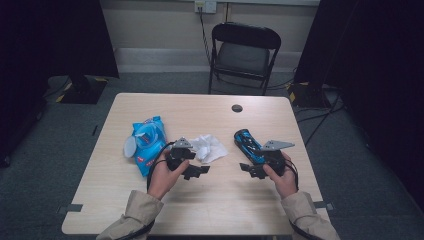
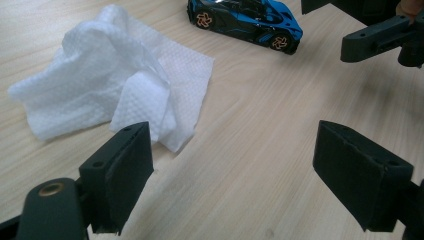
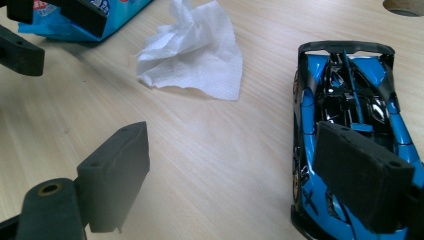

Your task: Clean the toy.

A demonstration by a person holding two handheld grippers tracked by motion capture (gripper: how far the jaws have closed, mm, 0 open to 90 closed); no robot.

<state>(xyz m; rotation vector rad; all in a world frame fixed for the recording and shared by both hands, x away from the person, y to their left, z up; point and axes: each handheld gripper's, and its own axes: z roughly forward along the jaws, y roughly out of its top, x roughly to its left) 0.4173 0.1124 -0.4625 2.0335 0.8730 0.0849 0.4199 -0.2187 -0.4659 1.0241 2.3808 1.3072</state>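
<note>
A blue and black toy car lies on the wooden table, right of centre. A crumpled white tissue rests to its left. My left gripper hovers just in front of the tissue, jaws wide open with nothing between them. In the left gripper view the tissue sits ahead to the left and the car farther off. My right gripper stands open near the car's closest end. In the right gripper view the car lies partly behind the right-hand jaw, with the tissue beyond.
A blue wipes pack lies left of the tissue. A round cable hole marks the table's far side. A black folding chair stands behind the table. Dark curtains hang at both sides.
</note>
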